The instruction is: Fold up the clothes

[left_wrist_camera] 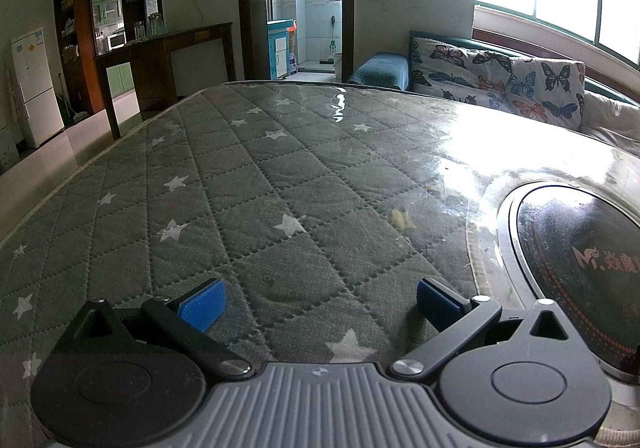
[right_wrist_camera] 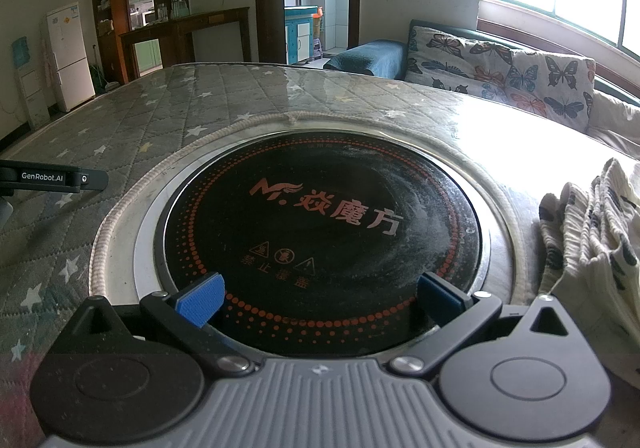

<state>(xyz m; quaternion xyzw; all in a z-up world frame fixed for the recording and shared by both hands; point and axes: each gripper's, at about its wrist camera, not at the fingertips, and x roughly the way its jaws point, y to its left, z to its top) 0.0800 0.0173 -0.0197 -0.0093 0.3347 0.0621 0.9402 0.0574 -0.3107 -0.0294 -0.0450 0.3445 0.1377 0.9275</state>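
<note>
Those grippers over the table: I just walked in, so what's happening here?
Nothing is held yet. The left gripper and the right gripper are both open over the quilted star-print table cover, the right one above the round black cooktop. The patterned cream garment lies crumpled and untouched at the right.

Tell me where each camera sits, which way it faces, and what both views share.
Left wrist: on the left hand-held gripper, low over the star-quilted table cover, facing the far doorway; only its open blue fingers show.
Right wrist: on the right hand-held gripper, over the round cooktop, crumpled garment at right; open fingers show.
Shared: cover, cooktop, butterfly sofa, fridge.
</note>
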